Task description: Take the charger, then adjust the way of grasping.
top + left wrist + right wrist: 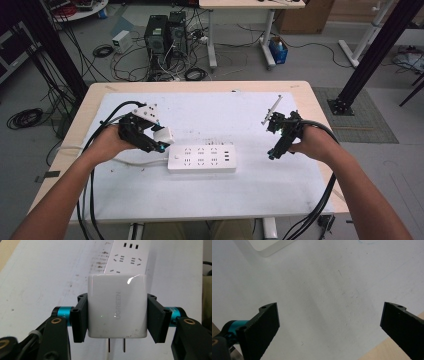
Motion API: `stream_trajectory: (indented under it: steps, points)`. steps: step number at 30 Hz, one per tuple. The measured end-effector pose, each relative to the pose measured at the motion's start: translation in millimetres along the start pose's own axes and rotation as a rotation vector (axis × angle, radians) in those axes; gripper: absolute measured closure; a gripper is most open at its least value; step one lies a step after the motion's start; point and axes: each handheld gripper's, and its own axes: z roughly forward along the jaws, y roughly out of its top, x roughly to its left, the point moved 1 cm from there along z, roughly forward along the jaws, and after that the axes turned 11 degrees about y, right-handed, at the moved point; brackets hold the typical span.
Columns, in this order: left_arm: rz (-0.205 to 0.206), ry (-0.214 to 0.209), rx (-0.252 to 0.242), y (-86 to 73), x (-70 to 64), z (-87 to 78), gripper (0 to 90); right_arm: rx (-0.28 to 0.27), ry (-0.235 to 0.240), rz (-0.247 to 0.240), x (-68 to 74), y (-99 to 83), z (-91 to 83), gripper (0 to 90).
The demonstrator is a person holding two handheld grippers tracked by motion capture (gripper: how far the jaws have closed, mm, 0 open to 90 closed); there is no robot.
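I have one white charger clamped between the two black jaws of my left gripper. It is a smooth, glossy, rounded block with grey lettering on its face and two flat metal prongs showing at its lower edge in the left gripper view. The jaws press flat on its two opposite sides, so the grip looks square. In the high view the charger hangs just above the table, at about ten o'clock from the one power strip, close to the strip's left end but apart from it.

The strip is a white, flat, rectangular bar. I count three socket groups along it and a set of small slots at its right end; a white cord leaves its left end toward nine o'clock. Dark speckles mark the sheet just beyond it, at twelve o'clock.

My right gripper stands wide, jaws far apart and holding nothing, over bare sheet at about three o'clock from the strip and well clear of it.

One white sheet covers most of the pale wooden table; wood shows as a border all round. There is open room ahead of the strip and to its right.
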Motion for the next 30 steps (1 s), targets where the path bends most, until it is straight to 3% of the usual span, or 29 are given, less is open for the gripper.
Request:
stream_trajectory:
  steps: [6,16,23,26,28,30]
  points:
    - [0.024,-0.014,0.006,8.1,-9.0,3.4,42.6,-0.008,0.002,-0.016,0.9,-1.9,-1.1,1.5]
    - [0.035,-0.019,0.012,16.1,-18.8,9.2,42.6,-0.017,-0.020,0.021,1.7,-3.4,-0.1,1.5]
    - [0.038,-0.024,0.015,17.1,-19.7,10.6,42.6,-0.040,-0.026,0.057,2.0,-11.9,-0.9,1.5]
    - [0.045,-0.021,0.021,16.2,-18.6,9.2,42.6,-0.042,-0.021,0.050,1.2,-12.8,-0.6,1.5]
    - [0.036,-0.017,0.021,15.4,-18.6,8.5,42.6,-0.055,0.006,0.058,2.4,-11.8,-0.8,1.5]
    - [0.032,-0.015,0.024,14.4,-17.5,8.2,42.6,-0.048,-0.002,0.056,2.2,-10.6,-0.9,1.5]
